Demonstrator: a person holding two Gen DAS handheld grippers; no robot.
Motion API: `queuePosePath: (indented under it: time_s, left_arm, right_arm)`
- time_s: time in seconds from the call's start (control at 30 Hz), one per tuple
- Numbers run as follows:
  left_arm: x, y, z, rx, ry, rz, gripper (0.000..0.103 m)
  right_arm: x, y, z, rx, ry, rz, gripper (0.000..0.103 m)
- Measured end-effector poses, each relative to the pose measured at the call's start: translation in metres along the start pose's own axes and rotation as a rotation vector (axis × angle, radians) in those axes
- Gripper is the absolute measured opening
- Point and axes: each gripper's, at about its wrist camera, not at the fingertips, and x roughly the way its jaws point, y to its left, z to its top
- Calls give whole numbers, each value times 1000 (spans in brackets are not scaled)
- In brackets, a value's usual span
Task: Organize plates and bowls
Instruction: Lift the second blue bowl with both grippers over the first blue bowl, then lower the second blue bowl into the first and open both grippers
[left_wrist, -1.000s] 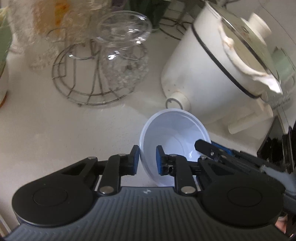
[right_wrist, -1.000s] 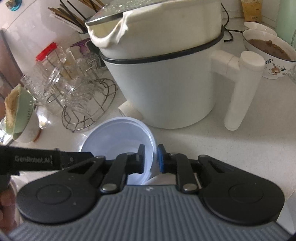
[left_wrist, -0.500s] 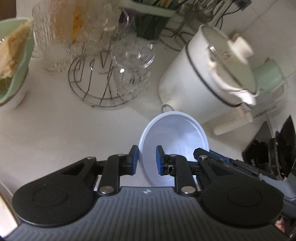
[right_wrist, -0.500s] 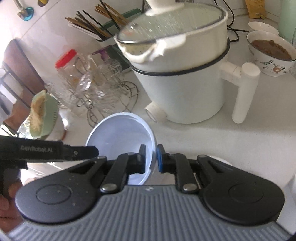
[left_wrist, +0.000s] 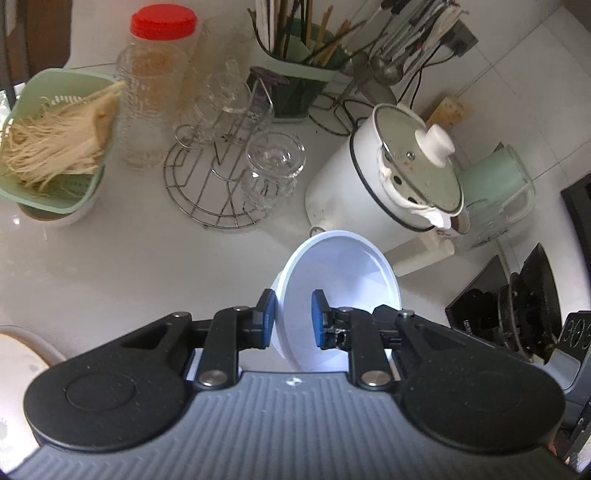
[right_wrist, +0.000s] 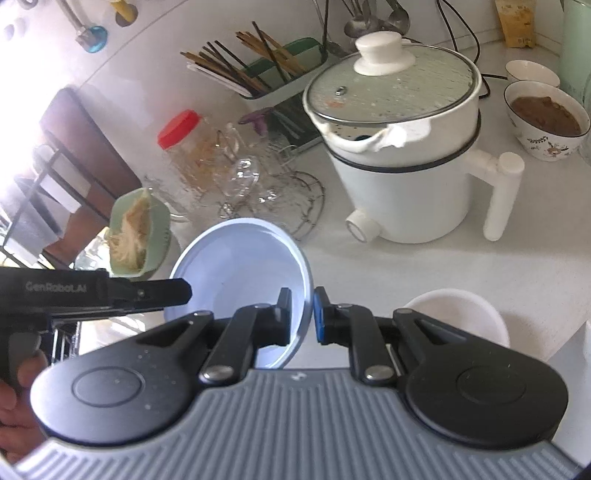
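A pale blue-white bowl (left_wrist: 343, 280) is held tilted above the white counter by both grippers. My left gripper (left_wrist: 293, 317) is shut on its near rim. In the right wrist view the same bowl (right_wrist: 236, 269) is pinched at its right rim by my right gripper (right_wrist: 301, 312), also shut. The left gripper's body (right_wrist: 92, 293) reaches the bowl from the left. A white bowl (right_wrist: 458, 317) sits on the counter under the right gripper's right finger. Two patterned bowls (right_wrist: 546, 118) stand at the far right, one with brown food.
A white electric pot with glass lid (left_wrist: 399, 181) (right_wrist: 402, 147) stands just behind the bowl. A wire rack with glasses (left_wrist: 229, 177), a red-lidded jar (left_wrist: 155, 85), a green basket of noodles (left_wrist: 55, 144) and a utensil holder (left_wrist: 303, 74) line the back. A stove (left_wrist: 517, 306) is at right.
Both grippers have lifted the bowl well above the counter and pulled back; the pot and rack now look smaller and further below. Both grips are unchanged.
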Motion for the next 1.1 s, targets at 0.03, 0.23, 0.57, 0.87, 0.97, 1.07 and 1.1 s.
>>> queuePosePath:
  time_s: [0.03, 0.23, 0.57, 0.87, 0.97, 1.07, 1.1]
  left_arm:
    - [-6, 1, 0, 4, -7, -3, 23]
    - [-32, 17, -2, -7, -51, -2, 23]
    - [-46, 58, -28, -41, -90, 78, 24]
    - [-27, 98, -68, -139, -2, 128, 24]
    - [-21, 102, -78, -133, 25, 153, 24]
    - [-16, 106, -85, -133, 43, 168, 24]
    - [-13, 108, -87, -136, 50, 170, 24]
  right_arm:
    - [-2, 4, -1, -4, -4, 2, 15]
    - [-4, 27, -3, -27, -8, 27, 15]
    - [22, 67, -12, -119, 41, 43, 15]
    - [56, 83, -42, -186, 165, 27, 15]
    - [60, 86, -52, -202, 190, 22, 16]
    - [66, 86, -60, -213, 212, 12, 16]
    - [68, 86, -62, -214, 219, 10, 17]
